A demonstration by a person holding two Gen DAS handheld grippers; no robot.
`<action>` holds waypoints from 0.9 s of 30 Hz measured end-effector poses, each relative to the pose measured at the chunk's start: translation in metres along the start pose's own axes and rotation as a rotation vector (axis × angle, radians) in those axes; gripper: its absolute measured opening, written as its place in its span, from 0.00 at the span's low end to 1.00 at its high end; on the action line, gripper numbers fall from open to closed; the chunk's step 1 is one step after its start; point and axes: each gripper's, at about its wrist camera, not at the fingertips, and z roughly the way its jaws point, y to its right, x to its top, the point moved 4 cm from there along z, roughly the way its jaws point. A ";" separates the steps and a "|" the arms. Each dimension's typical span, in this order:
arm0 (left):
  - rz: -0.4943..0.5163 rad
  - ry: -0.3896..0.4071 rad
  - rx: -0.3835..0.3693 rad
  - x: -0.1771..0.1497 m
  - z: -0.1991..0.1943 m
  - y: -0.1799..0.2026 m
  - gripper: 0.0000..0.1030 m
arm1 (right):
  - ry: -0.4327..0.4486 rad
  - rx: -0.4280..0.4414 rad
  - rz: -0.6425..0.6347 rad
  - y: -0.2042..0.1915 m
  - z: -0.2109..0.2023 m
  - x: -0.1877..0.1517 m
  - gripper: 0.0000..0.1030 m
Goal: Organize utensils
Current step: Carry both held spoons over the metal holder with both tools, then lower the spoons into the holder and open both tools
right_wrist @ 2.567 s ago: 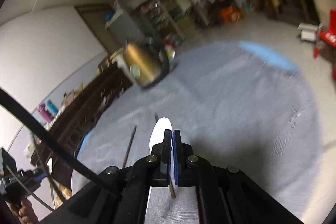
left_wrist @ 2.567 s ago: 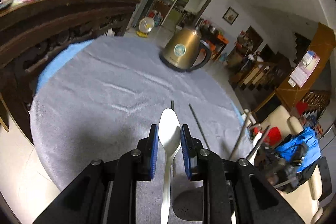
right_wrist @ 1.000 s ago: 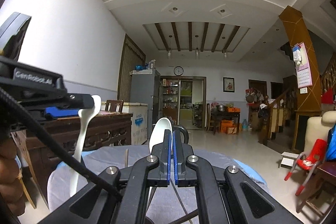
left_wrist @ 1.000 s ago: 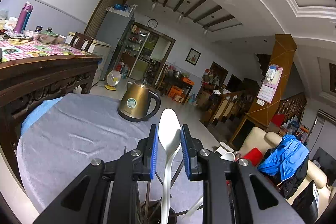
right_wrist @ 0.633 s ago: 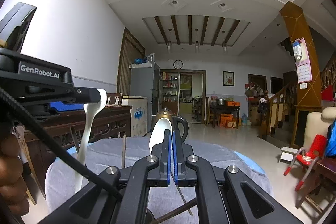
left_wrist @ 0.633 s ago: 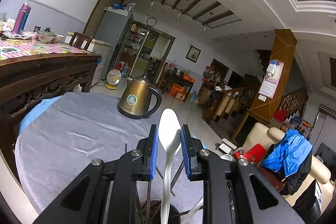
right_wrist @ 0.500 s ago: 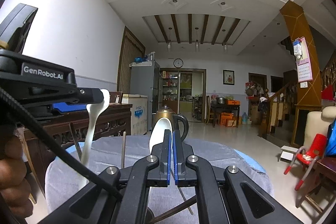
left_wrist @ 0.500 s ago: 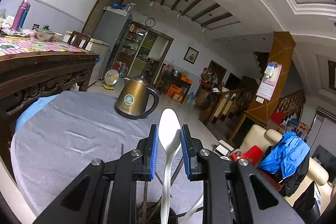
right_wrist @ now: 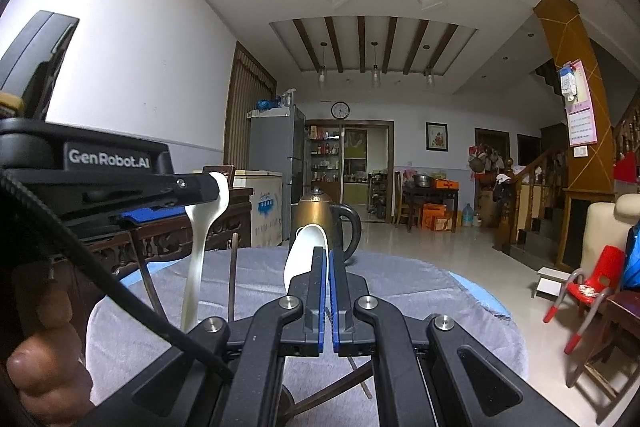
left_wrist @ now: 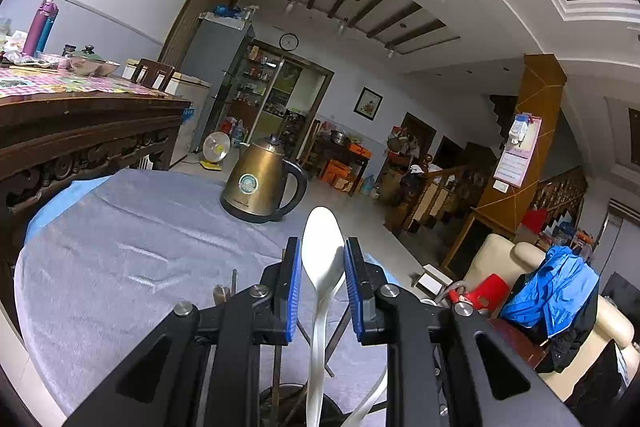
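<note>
My left gripper (left_wrist: pixel 320 259) is shut on a white spoon (left_wrist: pixel 322 259), bowl up, handle hanging down toward a dark round holder (left_wrist: pixel 288 403) at the bottom edge. Dark chopsticks (left_wrist: pixel 234 283) stick up from that holder. My right gripper (right_wrist: pixel 329 267) is shut on a second white spoon (right_wrist: pixel 302 251), bowl up. In the right wrist view the left gripper (right_wrist: pixel 200 195) sits at the left, holding its spoon (right_wrist: pixel 200 243) upright over the holder, with chopsticks (right_wrist: pixel 232 275) beside it.
A brass kettle (left_wrist: pixel 260 183) stands on the grey cloth-covered round table (left_wrist: pixel 120 247), far side. A carved dark wooden table (left_wrist: pixel 80 131) is to the left. A beige sofa with a blue jacket (left_wrist: pixel 556 295) and a red chair (right_wrist: pixel 588 291) are right.
Both grippers rose from the tabletop with their spoons and tilted level. In the last half second the left gripper drifted slightly, its spoon's handle now lower over the holder.
</note>
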 end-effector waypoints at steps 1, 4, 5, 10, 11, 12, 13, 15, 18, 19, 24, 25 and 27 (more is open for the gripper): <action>0.001 -0.001 0.001 0.000 0.001 0.000 0.21 | -0.005 0.003 -0.001 0.000 0.001 0.000 0.02; 0.000 -0.008 0.001 -0.002 0.003 -0.001 0.21 | -0.020 0.010 0.001 -0.001 0.005 -0.003 0.02; 0.002 -0.010 0.002 -0.003 0.004 -0.001 0.21 | -0.030 0.013 0.003 -0.001 0.005 -0.006 0.02; 0.002 -0.021 0.006 -0.006 0.008 -0.001 0.21 | -0.049 0.019 0.005 0.001 0.008 -0.011 0.02; 0.001 -0.024 0.008 -0.008 0.008 -0.002 0.21 | -0.049 0.020 0.006 0.001 0.008 -0.011 0.02; -0.003 -0.031 0.006 -0.009 0.009 -0.003 0.21 | -0.050 0.021 0.007 0.002 0.009 -0.011 0.02; -0.006 -0.037 0.004 -0.011 0.010 -0.004 0.21 | -0.051 0.023 0.007 0.001 0.008 -0.010 0.02; -0.011 -0.047 0.012 -0.013 0.012 -0.007 0.21 | -0.056 0.029 0.006 0.000 0.008 -0.012 0.02; -0.022 -0.056 0.014 -0.016 0.013 -0.010 0.21 | -0.067 0.040 -0.002 -0.004 0.011 -0.014 0.02; -0.021 -0.059 0.016 -0.017 0.013 -0.011 0.21 | -0.069 0.043 -0.003 -0.003 0.012 -0.013 0.02; -0.009 -0.064 0.011 -0.016 0.009 -0.007 0.21 | -0.083 0.065 -0.017 -0.007 0.013 -0.016 0.02; -0.005 -0.066 0.011 -0.016 0.009 -0.007 0.21 | -0.086 0.069 -0.021 -0.008 0.013 -0.017 0.02; 0.003 -0.063 0.012 -0.014 0.007 -0.006 0.21 | -0.092 0.074 -0.024 -0.009 0.014 -0.019 0.02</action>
